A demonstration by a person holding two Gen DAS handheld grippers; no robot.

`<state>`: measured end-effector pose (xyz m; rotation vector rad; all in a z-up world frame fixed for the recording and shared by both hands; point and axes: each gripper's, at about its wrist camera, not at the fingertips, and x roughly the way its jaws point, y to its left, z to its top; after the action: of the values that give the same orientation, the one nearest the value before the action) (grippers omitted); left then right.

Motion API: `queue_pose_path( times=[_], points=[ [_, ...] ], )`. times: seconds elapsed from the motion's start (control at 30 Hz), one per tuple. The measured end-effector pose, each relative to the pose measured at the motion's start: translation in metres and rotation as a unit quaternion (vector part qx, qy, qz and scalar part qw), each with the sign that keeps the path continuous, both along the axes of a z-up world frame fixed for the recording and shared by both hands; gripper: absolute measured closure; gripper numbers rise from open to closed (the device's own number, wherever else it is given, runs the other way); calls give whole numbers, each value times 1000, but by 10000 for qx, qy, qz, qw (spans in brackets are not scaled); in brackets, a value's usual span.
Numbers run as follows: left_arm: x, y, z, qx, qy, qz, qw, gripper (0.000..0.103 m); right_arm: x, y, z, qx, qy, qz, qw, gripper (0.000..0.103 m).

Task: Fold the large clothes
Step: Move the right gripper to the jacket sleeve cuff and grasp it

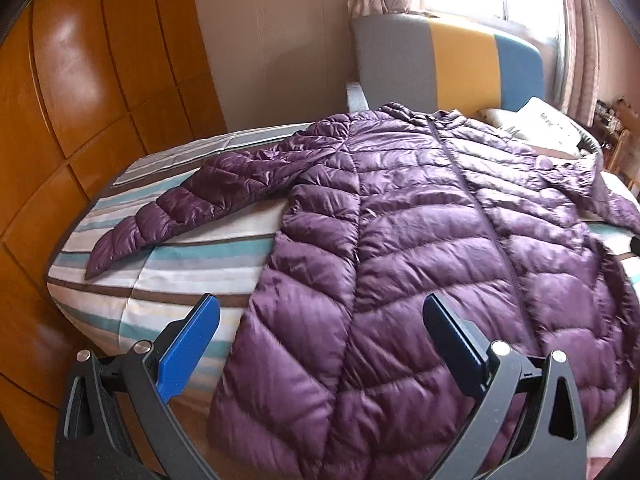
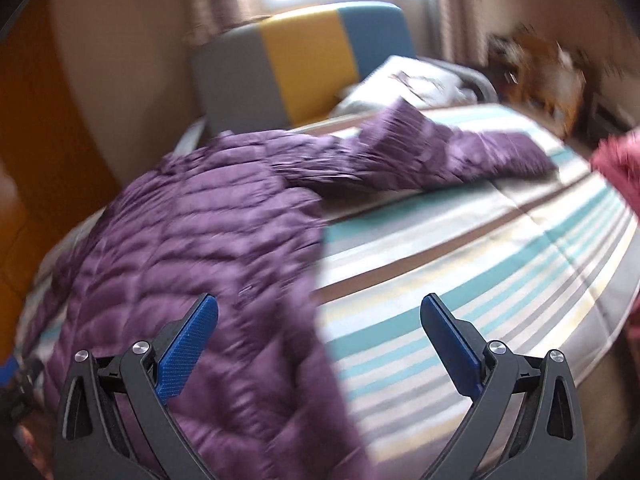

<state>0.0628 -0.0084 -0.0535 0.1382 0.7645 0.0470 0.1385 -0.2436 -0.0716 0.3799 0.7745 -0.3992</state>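
Observation:
A large purple quilted puffer jacket (image 1: 420, 240) lies flat, front up and zipped, on a striped bedspread (image 1: 180, 276). Its left sleeve (image 1: 192, 208) stretches out to the left. My left gripper (image 1: 320, 320) is open and empty, above the jacket's lower left hem. In the right wrist view the jacket (image 2: 192, 248) fills the left half and its other sleeve (image 2: 440, 152) reaches out to the right. My right gripper (image 2: 320, 320) is open and empty, above the jacket's right edge and the bedspread (image 2: 460, 260). The right wrist view is blurred.
A grey, yellow and blue headboard (image 1: 448, 60) stands at the far end with pillows (image 1: 548, 124) by it. A wooden wardrobe (image 1: 80, 80) lines the left side. A reddish cloth (image 2: 620, 168) lies at the bed's right edge. A window with curtains is behind.

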Motion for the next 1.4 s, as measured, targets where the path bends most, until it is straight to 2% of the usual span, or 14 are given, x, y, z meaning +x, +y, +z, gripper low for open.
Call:
queue_pose_path(
  times=[0.13,0.23,0.33,0.47,0.63,0.73,1.07,1.1,1.17,1.3,1.33,1.4],
  points=[
    [23,-2,-7,221,7,110,9997,2,9,-54,-17,338,102,-582,9977,3],
    [41,0,-9,148,18,129,9998,2,15,-89,-24,331,89,-939,9950,5],
    [58,3,-12,-50,121,63,9999,2,22,-117,-30,450,5,-1153,9923,13],
    [77,5,-15,-204,138,92,9997,2,32,-159,-40,768,-88,-1493,9858,35],
    [93,4,-18,-144,28,178,9997,2,37,-208,-51,1141,-292,-2049,9717,38],
    [102,2,-24,-123,31,132,9998,2,40,-232,-59,1399,-380,-2323,9618,47],
    [116,-8,-55,214,217,67,9995,2,47,-278,-66,1641,-816,-2850,9408,49],
    [117,-7,-57,191,238,74,9995,2,47,-284,-68,1714,-868,-2946,9361,51],
    [116,-5,-60,94,260,72,9996,2,45,-292,-72,1829,-925,-3102,9283,65],
    [117,-1,-66,-73,390,85,9992,2,38,-308,-82,2155,-1081,-3309,9124,84],
    [117,0,-67,-106,412,83,9991,2,37,-309,-83,2238,-1131,-3307,9098,89],
    [118,0,-69,-160,453,91,9988,2,33,-310,-82,2208,-1173,-3333,9091,93]
  ],
)
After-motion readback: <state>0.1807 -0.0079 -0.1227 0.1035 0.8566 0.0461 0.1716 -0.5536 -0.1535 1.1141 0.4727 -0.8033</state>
